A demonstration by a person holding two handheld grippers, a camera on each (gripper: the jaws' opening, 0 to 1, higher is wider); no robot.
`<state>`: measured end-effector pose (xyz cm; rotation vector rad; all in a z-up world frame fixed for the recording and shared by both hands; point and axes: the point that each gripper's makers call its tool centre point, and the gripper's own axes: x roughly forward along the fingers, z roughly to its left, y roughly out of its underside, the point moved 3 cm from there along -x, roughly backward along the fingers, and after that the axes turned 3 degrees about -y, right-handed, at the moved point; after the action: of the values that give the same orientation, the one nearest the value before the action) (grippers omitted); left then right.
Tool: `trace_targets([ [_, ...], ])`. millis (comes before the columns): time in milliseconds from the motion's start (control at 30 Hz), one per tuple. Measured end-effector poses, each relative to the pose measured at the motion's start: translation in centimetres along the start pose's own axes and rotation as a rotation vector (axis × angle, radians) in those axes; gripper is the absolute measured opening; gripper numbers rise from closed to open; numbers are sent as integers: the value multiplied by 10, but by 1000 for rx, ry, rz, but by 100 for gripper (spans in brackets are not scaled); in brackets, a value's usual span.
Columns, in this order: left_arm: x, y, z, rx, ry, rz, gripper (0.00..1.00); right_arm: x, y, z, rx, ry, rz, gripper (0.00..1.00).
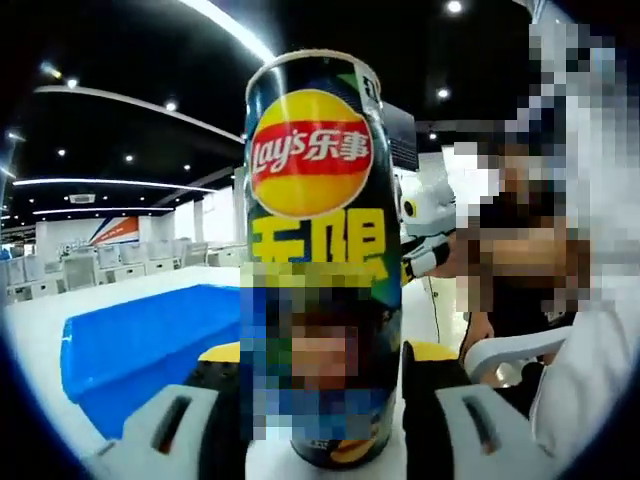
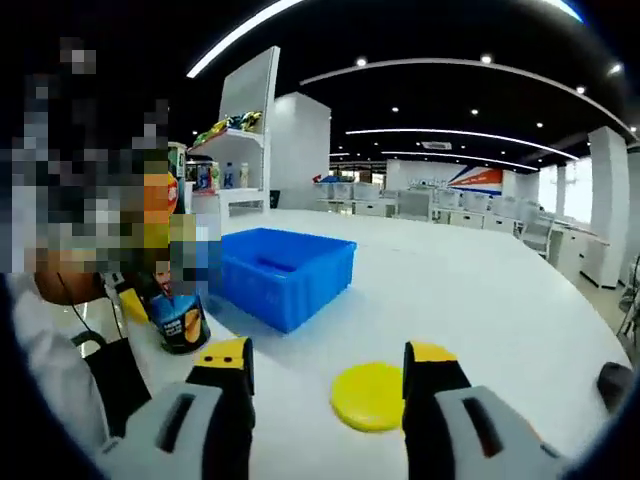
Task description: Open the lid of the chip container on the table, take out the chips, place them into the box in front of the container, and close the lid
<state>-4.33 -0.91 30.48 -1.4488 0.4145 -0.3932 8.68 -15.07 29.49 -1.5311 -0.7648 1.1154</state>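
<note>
Chip container [image 1: 322, 250], a tall dark cylinder with a red-and-yellow logo, stands upright on the white table [image 2: 480, 300], clamped between the left gripper's [image 1: 322, 400] yellow-tipped jaws. Right gripper [image 2: 328, 375] hangs with jaws wide over the round yellow plastic lid [image 2: 368, 396], apparently lying flat. Just beside sits the blue rectangular plastic box [image 2: 285, 275].

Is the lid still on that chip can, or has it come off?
Off. The yellow lid lies flat on the white table, apart from the chip can.
</note>
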Motion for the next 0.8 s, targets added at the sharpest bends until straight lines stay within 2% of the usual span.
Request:
trace_targets([
  [200,-3,1,-1,-4,9,0,61,5,13,-10,26,24,9,63],
  [300,-5,2,-4,-1,21,3,61,7,19,-17,23,59,17,64],
  [367,-6,5,-5,23,26,18,61,8,22,-20,30,72,24,67],
  [533,-9,6,-4,19,24,11,61,12,29,-27,79,65,37,67],
  [800,-13,7,-4,15,25,4,60,17,35,-31,77,73,61,68],
])
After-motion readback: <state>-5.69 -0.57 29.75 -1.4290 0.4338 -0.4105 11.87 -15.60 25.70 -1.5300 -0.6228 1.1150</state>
